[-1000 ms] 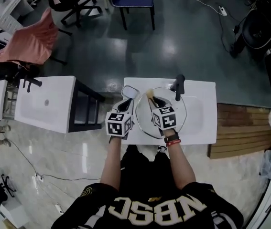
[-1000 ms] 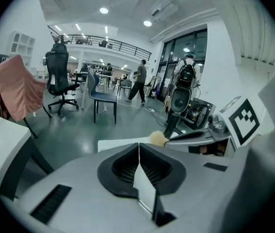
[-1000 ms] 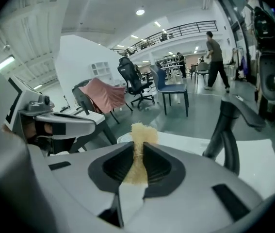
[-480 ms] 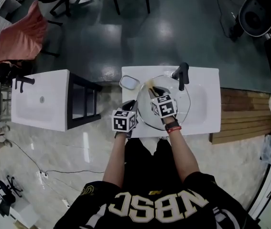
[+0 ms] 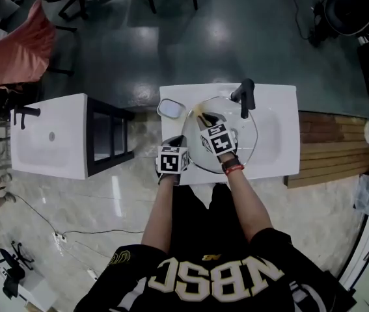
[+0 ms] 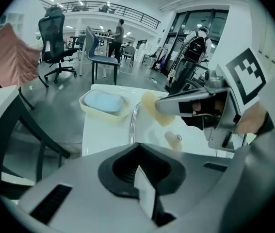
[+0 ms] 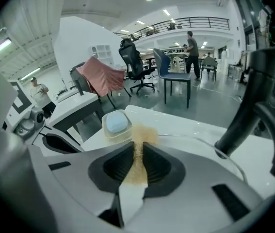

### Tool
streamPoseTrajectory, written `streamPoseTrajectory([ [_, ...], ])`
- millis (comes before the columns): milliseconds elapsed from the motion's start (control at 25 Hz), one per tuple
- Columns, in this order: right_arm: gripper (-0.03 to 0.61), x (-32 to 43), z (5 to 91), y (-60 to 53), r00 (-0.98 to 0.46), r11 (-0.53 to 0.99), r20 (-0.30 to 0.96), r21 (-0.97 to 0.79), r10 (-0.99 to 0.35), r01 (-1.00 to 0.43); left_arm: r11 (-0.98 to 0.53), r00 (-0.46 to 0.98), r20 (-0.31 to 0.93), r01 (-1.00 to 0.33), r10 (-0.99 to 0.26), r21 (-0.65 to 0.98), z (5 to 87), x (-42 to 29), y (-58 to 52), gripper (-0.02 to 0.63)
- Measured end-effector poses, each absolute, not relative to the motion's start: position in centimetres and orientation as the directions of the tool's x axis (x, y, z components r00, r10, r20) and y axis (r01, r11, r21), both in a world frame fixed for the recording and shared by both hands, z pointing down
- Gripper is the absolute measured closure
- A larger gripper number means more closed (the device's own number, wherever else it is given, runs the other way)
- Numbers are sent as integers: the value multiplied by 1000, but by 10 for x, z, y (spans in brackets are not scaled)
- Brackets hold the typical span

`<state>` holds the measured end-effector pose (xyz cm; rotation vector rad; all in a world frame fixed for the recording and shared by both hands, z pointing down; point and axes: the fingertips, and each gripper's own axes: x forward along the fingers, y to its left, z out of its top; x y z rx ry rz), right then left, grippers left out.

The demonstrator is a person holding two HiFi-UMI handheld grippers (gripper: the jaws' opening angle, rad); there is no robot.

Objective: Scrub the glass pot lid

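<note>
The glass pot lid [image 5: 244, 142] lies flat in the white sink basin; its rim [image 6: 132, 125] and beige knob [image 6: 172, 139] show in the left gripper view. My right gripper [image 5: 207, 125] is over the lid's left half, shut on a tan sponge [image 5: 203, 117] that is pinched thin between the jaws [image 7: 138, 154] and presses on the glass. My left gripper [image 5: 179, 142] sits at the lid's left rim, jaws together, apparently on the rim's edge [image 6: 130, 141]. The right gripper [image 6: 202, 106] appears there holding the sponge [image 6: 156, 111].
A black faucet [image 5: 245, 96] stands behind the lid, close on the right [image 7: 253, 106]. A soap dish [image 5: 171, 109] with blue soap [image 6: 103, 101] sits at the counter's back left corner. A second sink unit [image 5: 51, 138] stands to the left.
My left gripper has drawn back from beside the soap dish to the lid's near-left rim. The right gripper stays on the lid with the sponge, shifted slightly.
</note>
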<state>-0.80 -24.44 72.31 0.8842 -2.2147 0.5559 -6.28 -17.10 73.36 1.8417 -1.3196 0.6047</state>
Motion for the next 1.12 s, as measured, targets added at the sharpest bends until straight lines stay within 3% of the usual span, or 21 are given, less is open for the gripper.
streamPoseTrajectory([
  [200,520,-22,737,-237,-518,767,771,-61,-370,-639,-168,378,758,-924,-532,342,734,-62,-172,598],
  [600,523,50,743,-272,-200,604,748,316,-633,-731,-192,355,756,-935,-551,299,734,-60,-171,598],
  [1120,523,139,747,-233,-97,465,779,265,-620,-845,-196,373,743,-928,-556,318,737,-64,-172,598],
])
